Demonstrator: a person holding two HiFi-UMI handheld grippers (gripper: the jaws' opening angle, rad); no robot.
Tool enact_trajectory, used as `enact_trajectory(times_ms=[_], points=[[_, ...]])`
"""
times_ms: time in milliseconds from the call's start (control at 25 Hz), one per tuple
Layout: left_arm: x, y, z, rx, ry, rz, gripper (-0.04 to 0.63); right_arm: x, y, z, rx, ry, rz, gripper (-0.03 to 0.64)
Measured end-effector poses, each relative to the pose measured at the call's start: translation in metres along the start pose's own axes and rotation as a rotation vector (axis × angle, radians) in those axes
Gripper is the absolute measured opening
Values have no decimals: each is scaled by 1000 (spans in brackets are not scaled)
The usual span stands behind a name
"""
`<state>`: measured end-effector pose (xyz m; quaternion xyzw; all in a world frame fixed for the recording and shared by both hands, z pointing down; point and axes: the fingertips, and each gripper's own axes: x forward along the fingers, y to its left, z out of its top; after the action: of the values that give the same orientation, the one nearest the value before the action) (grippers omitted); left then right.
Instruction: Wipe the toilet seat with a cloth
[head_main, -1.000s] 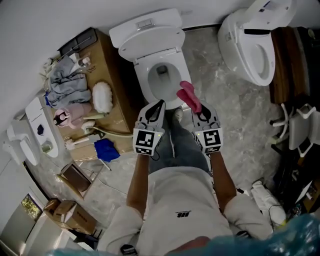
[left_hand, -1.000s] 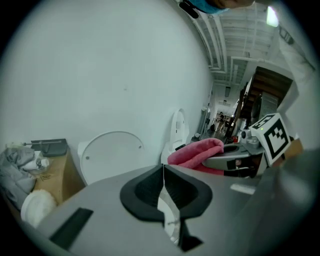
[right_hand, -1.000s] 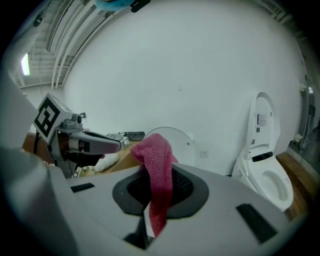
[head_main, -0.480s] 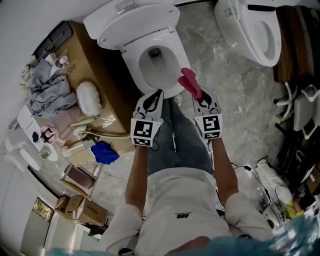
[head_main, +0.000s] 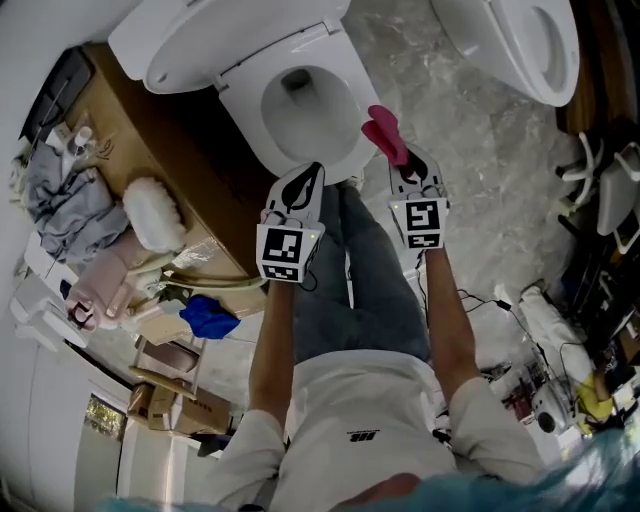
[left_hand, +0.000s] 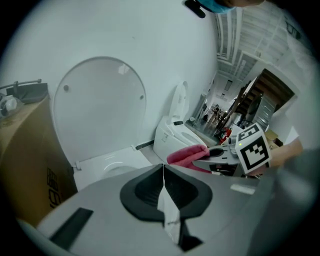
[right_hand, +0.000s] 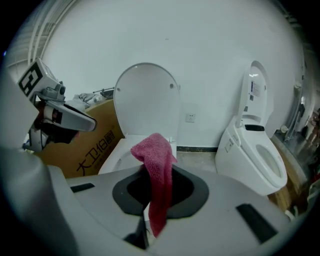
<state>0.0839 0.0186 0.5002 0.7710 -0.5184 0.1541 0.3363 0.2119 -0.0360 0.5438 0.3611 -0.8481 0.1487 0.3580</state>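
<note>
A white toilet stands ahead with its lid (head_main: 230, 35) raised and its seat (head_main: 243, 112) down around the bowl. My right gripper (head_main: 404, 166) is shut on a pink cloth (head_main: 384, 136), which sticks out past the jaws beside the seat's front right edge. In the right gripper view the cloth (right_hand: 159, 172) stands up between the jaws and droops over them, in front of the lid (right_hand: 146, 100). My left gripper (head_main: 311, 180) is shut on nothing, at the seat's front edge. From the left gripper view, the cloth (left_hand: 186, 156) and right gripper (left_hand: 222, 159) show to the right.
A cardboard box (head_main: 120, 120) stands left of the toilet, with clothes (head_main: 60, 200) and a white fluffy brush (head_main: 155, 213) on it. A blue rag (head_main: 210, 316) lies on the floor. A second toilet (head_main: 520, 40) stands at the right, beyond it cables and gear (head_main: 600, 250).
The head view has swung, so the toilet sits higher and further left in frame. Both grippers have edged closer to the seat's front. The cloth stays in the right gripper.
</note>
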Motion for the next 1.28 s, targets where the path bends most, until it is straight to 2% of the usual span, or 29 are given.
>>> enact_trajectory(times_ms=[480,800,960,1160,1280], points=[[32,12,-70,-30,69,-32,15,62,3,-83,-119,150,-27,23],[57,11,-99,-36,97,-55,14,87,11,-120,-227,196,-20,23],[58,6,-106,-42,106,-57,14,95,16,-133,-270,214,7,23],[53,9,-108,-43,112,-45,14,110,29,-151,-316,266,85,23],[48,16,-113,-51,114,-33,15,117,35,-162,-316,305,110,23]])
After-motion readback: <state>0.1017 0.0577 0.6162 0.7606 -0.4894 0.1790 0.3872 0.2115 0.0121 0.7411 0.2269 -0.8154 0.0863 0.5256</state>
